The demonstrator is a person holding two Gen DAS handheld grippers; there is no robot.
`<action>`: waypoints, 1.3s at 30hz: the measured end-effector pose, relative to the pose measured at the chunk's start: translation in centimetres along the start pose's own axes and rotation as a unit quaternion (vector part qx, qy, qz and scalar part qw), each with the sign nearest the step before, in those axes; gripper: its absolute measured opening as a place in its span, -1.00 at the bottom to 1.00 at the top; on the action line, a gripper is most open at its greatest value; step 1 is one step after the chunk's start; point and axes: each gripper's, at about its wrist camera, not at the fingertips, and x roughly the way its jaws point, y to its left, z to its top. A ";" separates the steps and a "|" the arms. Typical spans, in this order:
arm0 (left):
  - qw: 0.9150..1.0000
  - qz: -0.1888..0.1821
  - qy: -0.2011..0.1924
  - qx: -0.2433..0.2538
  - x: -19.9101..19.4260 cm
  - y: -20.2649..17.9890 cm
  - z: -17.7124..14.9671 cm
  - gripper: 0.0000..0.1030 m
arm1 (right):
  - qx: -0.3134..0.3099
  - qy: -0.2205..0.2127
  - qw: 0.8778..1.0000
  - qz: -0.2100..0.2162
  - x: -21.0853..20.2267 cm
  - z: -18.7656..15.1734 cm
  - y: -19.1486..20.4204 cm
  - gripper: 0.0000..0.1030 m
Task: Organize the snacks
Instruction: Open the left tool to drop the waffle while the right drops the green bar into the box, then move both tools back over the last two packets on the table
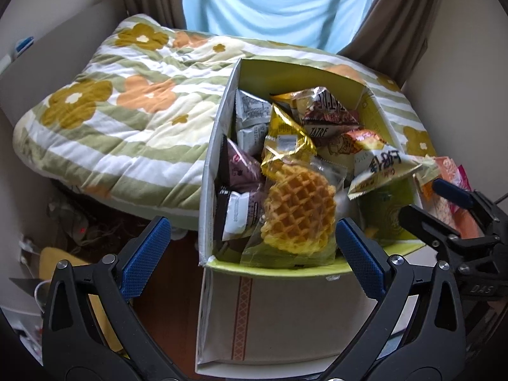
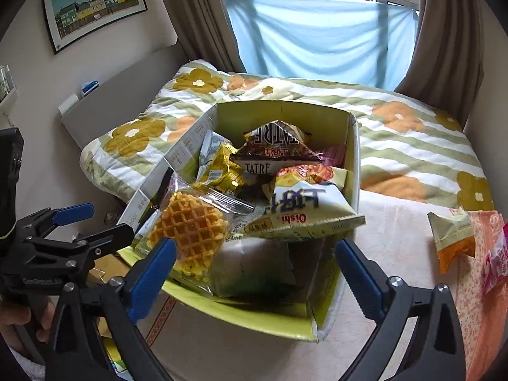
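An open cardboard box (image 1: 216, 158) with a lime-green inside stands in front of both grippers, piled with snack packets. A clear-wrapped waffle (image 1: 298, 212) lies on top at the near side, with a gold packet (image 1: 285, 139), a brown TATRE pack (image 1: 330, 117) and a white Oishi bag (image 1: 384, 168) behind it. My left gripper (image 1: 252, 231) is open, its blue pads standing either side of the waffle without touching it. My right gripper (image 2: 255, 247) is open over the box's near rim (image 2: 254, 320), below the Oishi bag (image 2: 304, 209), holding nothing.
Loose packets, one orange-and-white (image 2: 454, 235) and one pink (image 2: 495, 260), lie on the pale tablecloth (image 2: 397, 222) right of the box. A flowered quilt (image 1: 127, 111) lies behind, under a curtained window. A hand (image 2: 19, 327) holds the left gripper (image 2: 101, 220).
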 end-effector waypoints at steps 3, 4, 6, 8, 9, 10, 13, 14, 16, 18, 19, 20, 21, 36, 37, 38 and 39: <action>1.000 -0.004 0.002 0.000 -0.1 0.0 -0.5 0.99 | 0.003 0.002 1.000 -0.004 -0.5 -0.4 -0.3 0.94; 1.000 -0.005 0.003 -0.001 -0.1 0.0 -0.6 0.99 | 0.004 0.002 1.000 -0.006 -0.7 -0.4 -0.3 0.94; 1.000 -0.009 0.005 -0.003 -0.2 -0.2 -0.5 0.99 | 0.007 0.000 1.000 -0.012 -1.2 -0.4 -0.5 0.94; 1.000 -0.016 0.002 0.000 -0.5 -0.5 -0.5 0.99 | 0.010 -0.004 1.000 -0.017 -1.9 -0.3 -0.8 0.94; 1.000 -0.018 0.000 0.005 -0.7 -0.8 -0.4 0.99 | 0.012 -0.006 1.000 -0.019 -2.2 -0.4 -0.9 0.94; 1.000 -0.018 -0.003 0.010 -0.9 -1.1 -0.2 0.99 | 0.014 -0.010 1.000 -0.022 -2.6 -0.5 -1.0 0.94; 1.000 -0.018 -0.010 0.023 -1.5 -2.4 0.2 0.99 | 0.023 -0.024 0.999 -0.032 -4.0 -0.6 -2.0 0.94; 0.999 -0.020 -0.009 0.026 -1.5 -2.9 0.4 0.99 | 0.027 -0.029 0.999 -0.036 -4.5 -0.7 -2.6 0.94; 0.999 -0.028 -0.006 0.030 -1.4 -4.2 0.8 0.99 | 0.037 -0.036 0.998 -0.042 -5.3 -0.8 -4.0 0.94; 0.999 -0.042 -0.005 0.034 -1.3 -5.8 1.3 0.99 | 0.047 -0.040 0.997 -0.052 -6.1 -0.9 -5.6 0.94; 0.998 -0.047 -0.006 0.039 -1.2 -7.0 1.6 0.99 | 0.051 -0.042 0.996 -0.055 -6.7 -1.1 -6.8 0.94; 0.998 -0.049 -0.008 0.043 -1.1 -8.0 1.8 0.99 | 0.054 -0.042 0.996 -0.058 -7.1 -1.2 -7.7 0.94; 0.998 -0.051 -0.010 0.047 -1.0 -9.0 2.1 0.99 | 0.057 -0.044 0.995 -0.067 -7.6 -1.4 -9.1 0.94; 0.982 -0.080 0.048 0.165 6.9 -31.1 5.2 0.99 | 0.089 -0.004 0.985 -0.150 -12.2 -3.5 -28.4 0.95; 0.979 -0.076 0.058 0.182 7.9 -32.7 5.1 0.99 | 0.089 0.013 0.983 -0.161 -12.0 -3.6 -29.7 0.95; 0.974 -0.069 0.069 0.203 9.1 -34.4 4.8 0.99 | 0.090 0.028 0.982 -0.166 -11.7 -3.7 -31.2 0.95; 0.971 -0.065 0.077 0.218 10.0 -35.6 4.5 0.99 | 0.090 0.036 0.981 -0.167 -11.4 -3.8 -32.3 0.95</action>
